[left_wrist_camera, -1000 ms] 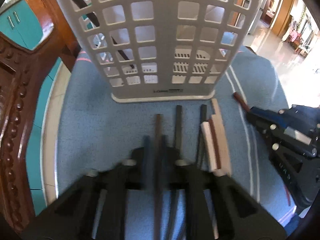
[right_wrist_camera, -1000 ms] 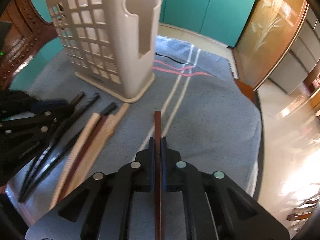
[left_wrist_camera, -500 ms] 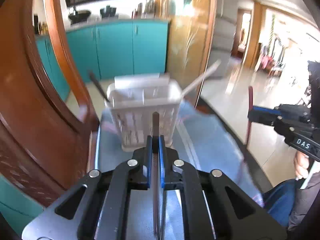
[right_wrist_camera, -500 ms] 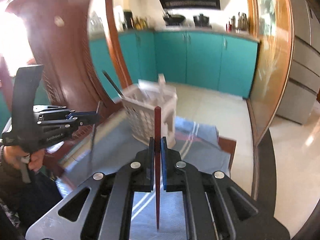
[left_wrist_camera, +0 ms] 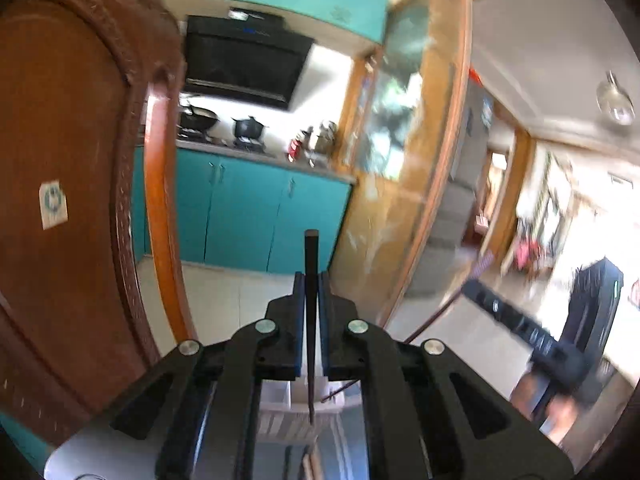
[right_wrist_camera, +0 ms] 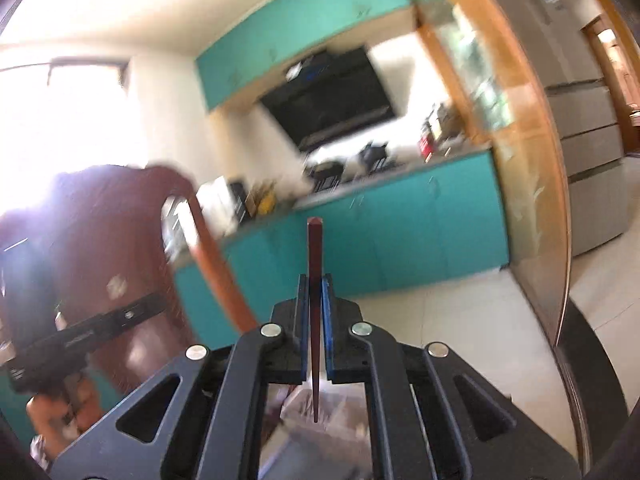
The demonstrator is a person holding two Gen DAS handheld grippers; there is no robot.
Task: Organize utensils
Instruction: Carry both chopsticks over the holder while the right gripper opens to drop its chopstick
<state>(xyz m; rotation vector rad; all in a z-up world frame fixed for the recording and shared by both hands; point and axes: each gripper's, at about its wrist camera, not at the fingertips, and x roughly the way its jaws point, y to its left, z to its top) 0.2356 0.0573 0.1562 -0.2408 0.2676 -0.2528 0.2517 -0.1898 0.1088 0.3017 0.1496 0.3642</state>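
Note:
My left gripper (left_wrist_camera: 311,282) is shut on a dark chopstick (left_wrist_camera: 311,248) that stands upright between the blue pads. Its lower tip hangs over the white slotted basket (left_wrist_camera: 292,410), seen low between the gripper arms. My right gripper (right_wrist_camera: 315,286) is shut on a reddish-brown chopstick (right_wrist_camera: 314,248), also above the basket (right_wrist_camera: 340,404). In the left wrist view the right gripper (left_wrist_camera: 474,288) shows blurred at the right with its chopstick (left_wrist_camera: 436,312) slanting down. The left gripper (right_wrist_camera: 158,303) shows at the left in the right wrist view, held by a hand (right_wrist_camera: 60,412).
A carved wooden chair back (left_wrist_camera: 72,200) rises close on the left. Teal cabinets (left_wrist_camera: 248,216) and a wood-framed glass partition (left_wrist_camera: 404,160) stand behind. The blue cloth (left_wrist_camera: 352,440) and more chopsticks (left_wrist_camera: 308,464) lie below the basket.
Both grippers rose from the cloth and tilted up to about level, each carrying its chopstick. The basket dropped from the top of the views to the bottom.

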